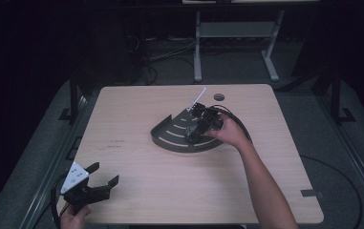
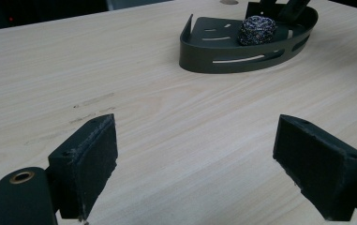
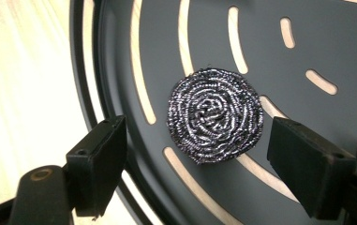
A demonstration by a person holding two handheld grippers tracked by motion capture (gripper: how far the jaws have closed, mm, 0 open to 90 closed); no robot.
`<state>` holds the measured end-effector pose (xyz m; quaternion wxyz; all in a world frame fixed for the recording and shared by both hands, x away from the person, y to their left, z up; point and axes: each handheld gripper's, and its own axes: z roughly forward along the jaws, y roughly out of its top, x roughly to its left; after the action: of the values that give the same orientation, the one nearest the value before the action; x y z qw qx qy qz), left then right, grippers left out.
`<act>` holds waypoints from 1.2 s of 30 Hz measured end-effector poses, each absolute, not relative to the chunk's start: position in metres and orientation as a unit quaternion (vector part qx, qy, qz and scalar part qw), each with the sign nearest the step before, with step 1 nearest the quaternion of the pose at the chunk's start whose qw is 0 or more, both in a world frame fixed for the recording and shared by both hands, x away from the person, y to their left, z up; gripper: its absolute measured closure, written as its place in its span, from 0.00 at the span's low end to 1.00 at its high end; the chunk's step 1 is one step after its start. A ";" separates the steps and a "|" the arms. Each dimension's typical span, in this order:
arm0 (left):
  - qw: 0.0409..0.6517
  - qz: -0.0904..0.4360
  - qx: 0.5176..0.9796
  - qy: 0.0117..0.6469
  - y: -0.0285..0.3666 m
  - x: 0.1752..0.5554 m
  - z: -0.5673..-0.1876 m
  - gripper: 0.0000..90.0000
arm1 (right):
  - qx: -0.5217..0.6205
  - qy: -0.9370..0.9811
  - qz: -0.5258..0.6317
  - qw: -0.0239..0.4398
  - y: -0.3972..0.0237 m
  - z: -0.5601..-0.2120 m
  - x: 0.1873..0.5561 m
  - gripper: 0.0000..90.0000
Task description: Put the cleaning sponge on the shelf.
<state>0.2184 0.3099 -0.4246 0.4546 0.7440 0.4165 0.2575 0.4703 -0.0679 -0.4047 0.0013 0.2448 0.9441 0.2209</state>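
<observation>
right gripper view puts your right gripper (image 3: 195, 154) over the scourer (image 3: 215, 115), jaws wide to straddle it untouched. it lies in the tray (image 3: 335, 42), far right of centre. your left gripper (image 2: 197, 159) waits wide at the near-left.

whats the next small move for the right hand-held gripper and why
Probably lower the right hand-held gripper straight down and close. Its jaws stand open either side of the steel scourer, which lies loose in the dark slotted tray, and the pads are not touching it.
</observation>
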 end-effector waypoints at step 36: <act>0.457 0.260 0.744 0.413 0.310 0.217 -0.422 0.15 | 0.232 0.937 0.261 0.023 -0.106 -0.384 0.412 0.20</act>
<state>0.2169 0.3097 -0.4223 0.4569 0.7435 0.4134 0.2599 0.4119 -0.1056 -0.3836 0.0225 0.2322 0.9367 0.2612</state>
